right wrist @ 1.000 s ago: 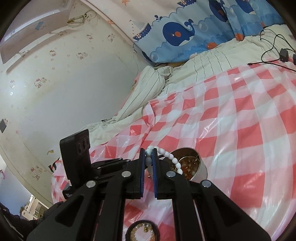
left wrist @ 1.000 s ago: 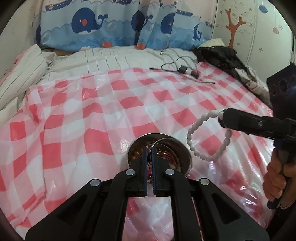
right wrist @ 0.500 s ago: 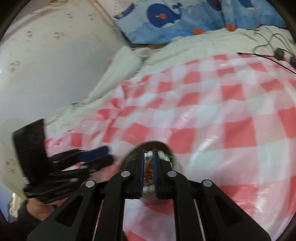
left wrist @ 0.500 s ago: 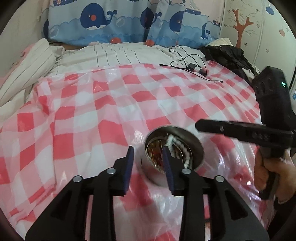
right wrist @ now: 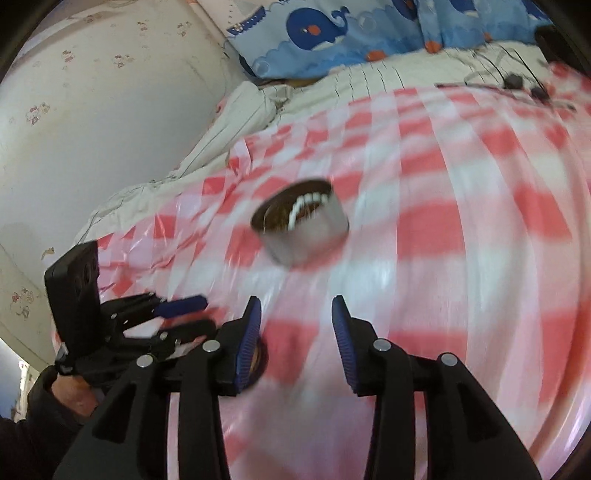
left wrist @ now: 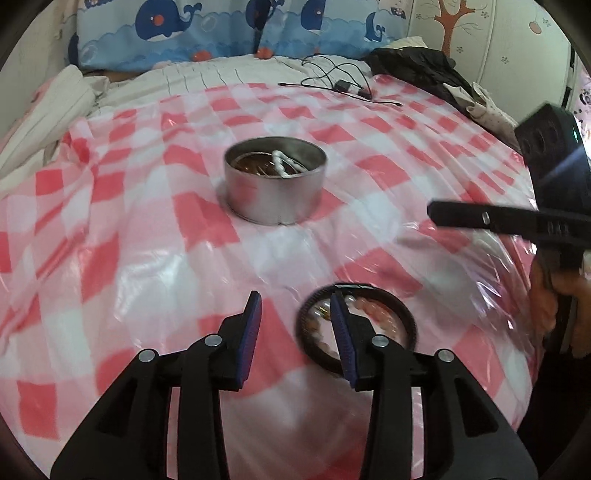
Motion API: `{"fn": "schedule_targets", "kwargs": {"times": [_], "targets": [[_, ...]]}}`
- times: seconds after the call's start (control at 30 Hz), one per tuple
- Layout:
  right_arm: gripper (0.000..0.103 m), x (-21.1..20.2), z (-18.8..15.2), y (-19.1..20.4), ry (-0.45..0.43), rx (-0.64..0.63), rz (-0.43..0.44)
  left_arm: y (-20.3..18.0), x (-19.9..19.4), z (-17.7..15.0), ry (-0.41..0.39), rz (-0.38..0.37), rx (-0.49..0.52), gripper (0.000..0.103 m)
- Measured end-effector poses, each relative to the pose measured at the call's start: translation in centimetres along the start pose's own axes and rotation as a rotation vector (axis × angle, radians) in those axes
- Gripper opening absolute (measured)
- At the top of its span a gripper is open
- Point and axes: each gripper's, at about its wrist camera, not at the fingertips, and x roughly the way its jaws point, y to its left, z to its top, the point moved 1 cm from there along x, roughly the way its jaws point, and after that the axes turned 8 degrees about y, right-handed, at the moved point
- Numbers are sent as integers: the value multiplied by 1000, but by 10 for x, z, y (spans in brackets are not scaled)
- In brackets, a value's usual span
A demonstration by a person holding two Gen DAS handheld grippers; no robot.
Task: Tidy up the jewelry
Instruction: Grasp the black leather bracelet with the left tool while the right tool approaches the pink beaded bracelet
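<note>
A round metal tin (left wrist: 275, 181) stands on the red-and-white checked sheet; a white bead bracelet (left wrist: 282, 166) lies inside it with other jewelry. The tin (right wrist: 301, 230) and bracelet (right wrist: 304, 206) show blurred in the right wrist view. My left gripper (left wrist: 295, 317) is open and empty, low over a black-rimmed round lid (left wrist: 356, 328) holding small beads. My right gripper (right wrist: 295, 317) is open and empty, pulled back from the tin; it shows side-on in the left wrist view (left wrist: 476, 216). The lid's edge (right wrist: 258, 363) peeks behind its left finger.
Black cables with a charger (left wrist: 343, 85) and dark clothes (left wrist: 417, 70) lie at the far right of the bed. A striped white duvet (left wrist: 40, 110) is bunched at the left. A whale-print curtain (left wrist: 229, 29) hangs behind. The wall (right wrist: 92, 110) is left.
The right gripper dropped the white bracelet into the tin, opened and drew back. The left gripper opened wider and pulled back from the tin to the black-rimmed lid.
</note>
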Motion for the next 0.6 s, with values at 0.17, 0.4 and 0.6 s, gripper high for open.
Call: {"fn": "schedule_targets", "kwargs": {"times": [0.17, 0.4, 0.6], "targets": [[51, 5, -14, -4, 9, 33, -3, -9, 14, -4, 35, 6, 33, 26], [53, 15, -18, -11, 22, 59, -10, -2, 19, -2, 45, -57, -23, 21], [55, 23, -18, -10, 33, 54, -21, 8, 24, 1, 62, -128, -107, 22]]}}
